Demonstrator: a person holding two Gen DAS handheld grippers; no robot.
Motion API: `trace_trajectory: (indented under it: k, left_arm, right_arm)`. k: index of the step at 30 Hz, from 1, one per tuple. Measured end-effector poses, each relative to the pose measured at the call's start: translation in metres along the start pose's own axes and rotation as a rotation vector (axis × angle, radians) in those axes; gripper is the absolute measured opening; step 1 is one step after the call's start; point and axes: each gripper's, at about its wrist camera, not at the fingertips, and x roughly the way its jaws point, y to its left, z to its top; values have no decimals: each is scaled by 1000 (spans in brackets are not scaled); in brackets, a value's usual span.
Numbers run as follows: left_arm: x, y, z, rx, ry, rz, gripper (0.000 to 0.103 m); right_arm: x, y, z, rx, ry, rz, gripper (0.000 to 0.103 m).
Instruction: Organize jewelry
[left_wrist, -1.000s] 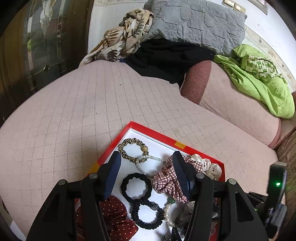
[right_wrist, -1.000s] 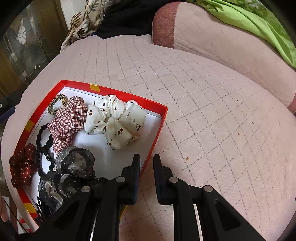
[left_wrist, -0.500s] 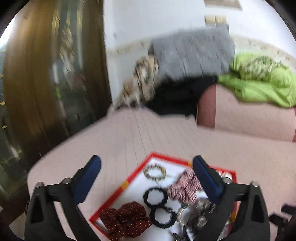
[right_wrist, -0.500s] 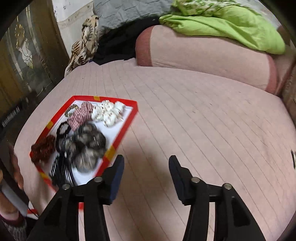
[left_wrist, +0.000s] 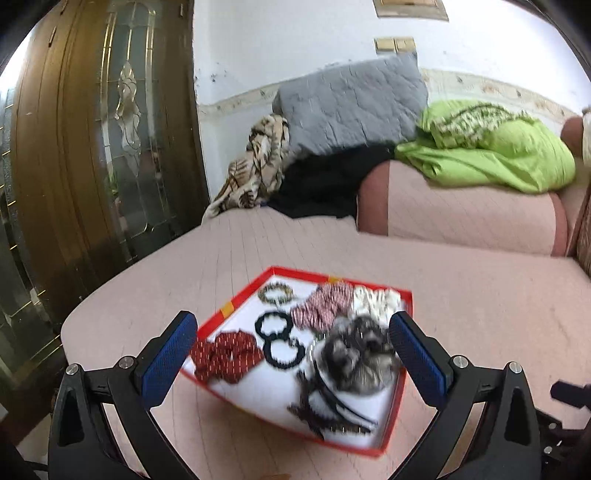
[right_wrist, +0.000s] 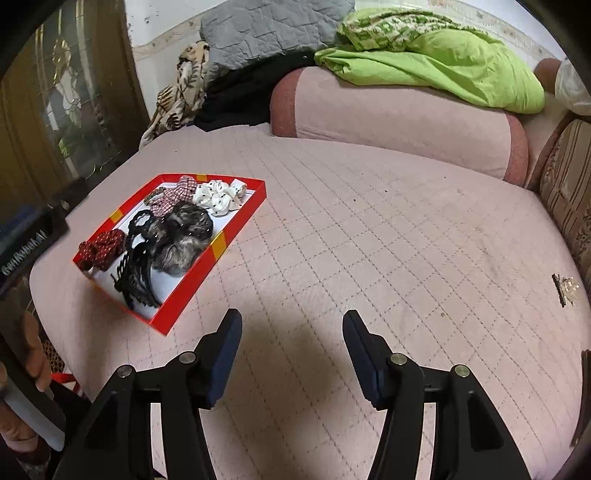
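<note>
Red tray (right_wrist: 236, 229) near the left edge of the pink bed (right_wrist: 369, 229), packed with hair pieces and bands. Left gripper (left_wrist: 291, 354) above the tray's near side, fingers wide apart, empty. Right gripper (right_wrist: 291, 354) over bare quilt well to the tray's right, fingers also apart, empty.

By the look of it, all light and soft. Red scrunchie (left_wrist: 225, 354) at the near left corner, plaid scrunchie (left_wrist: 325, 306) and white scrunchie (left_wrist: 373, 302) along the far edge: squashy cloth, easy to pinch across one fold of the ring. Grey scrunchie (left_wrist: 354, 354) bulkier, likely to drag neighbours. Black ties (left_wrist: 277, 336) thin and springy, best caught across one strand. Black headbands (left_wrist: 332, 406) at the near edge: stiffer, probably slippery, tangled; best taken at mid-arc. Beaded band (left_wrist: 275, 295) at the far left corner small, apt to roll out of a pinch.
</note>
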Motion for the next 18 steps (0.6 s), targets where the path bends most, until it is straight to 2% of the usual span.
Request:
trace_trajectory:
  k: [6, 9, 12, 14, 16, 18]
  left_arm:
    - [8, -7, -11, 35, 82, -24, 103]
    - [23, 3, -7, 74, 93, 46, 103]
    - [48, 35, -3, 6, 168, 71, 103]
    - [63, 62, -4, -97, 236, 50, 103]
    - [73, 78, -8, -157, 268, 57, 103]
    - [78, 85, -11, -180, 286, 53, 103]
  right_arm:
    - [-3, 9, -9, -22, -3, -17, 65]
    - [5, 10, -5, -19, 16, -22, 65]
    - [30, 15, 11, -4, 49, 14, 65]
    - [47, 21, 21, 19, 73, 65, 65]
    - [67, 30, 33, 44, 89, 119, 65]
    - [85, 39, 44, 53, 98, 131, 65]
